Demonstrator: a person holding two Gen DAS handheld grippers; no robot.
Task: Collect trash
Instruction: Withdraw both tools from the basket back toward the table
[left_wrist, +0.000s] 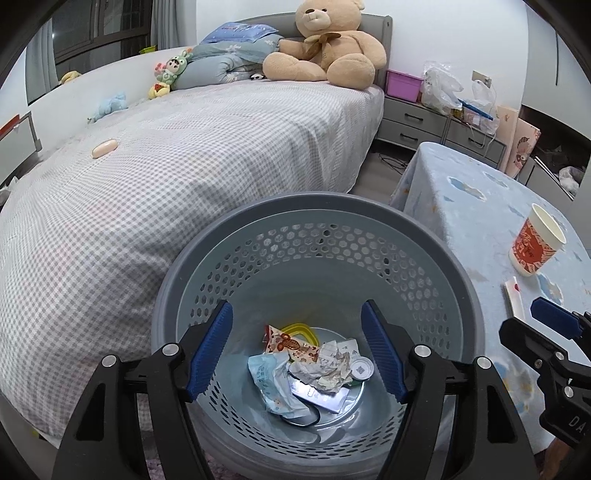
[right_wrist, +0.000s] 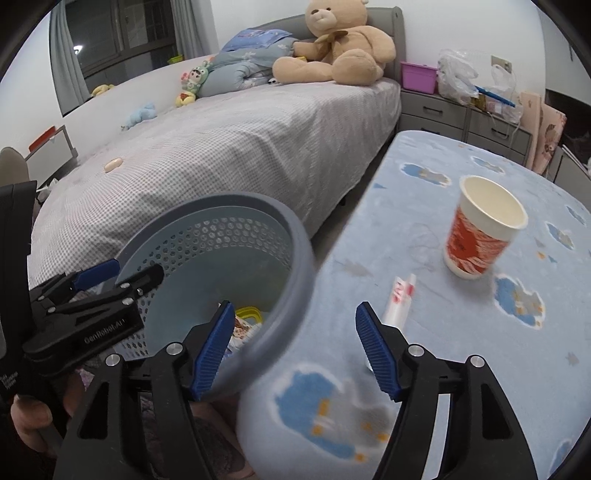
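The left hand-held gripper (left_wrist: 297, 347) hung over the grey perforated wastebasket (left_wrist: 317, 236) with its jaws spread wide and nothing between them. Inside the basket lay crumpled paper (left_wrist: 327, 369), a snack wrapper (left_wrist: 291, 345) and a small round lid (left_wrist: 361, 368). The right hand-held gripper (right_wrist: 295, 350) stood open and empty at the basket's rim and the edge of the counter (right_wrist: 461, 332). On the counter's blue cloth stood an upright paper cup (right_wrist: 480, 236), with a small white-and-red wrapper (right_wrist: 400, 299) lying near it.
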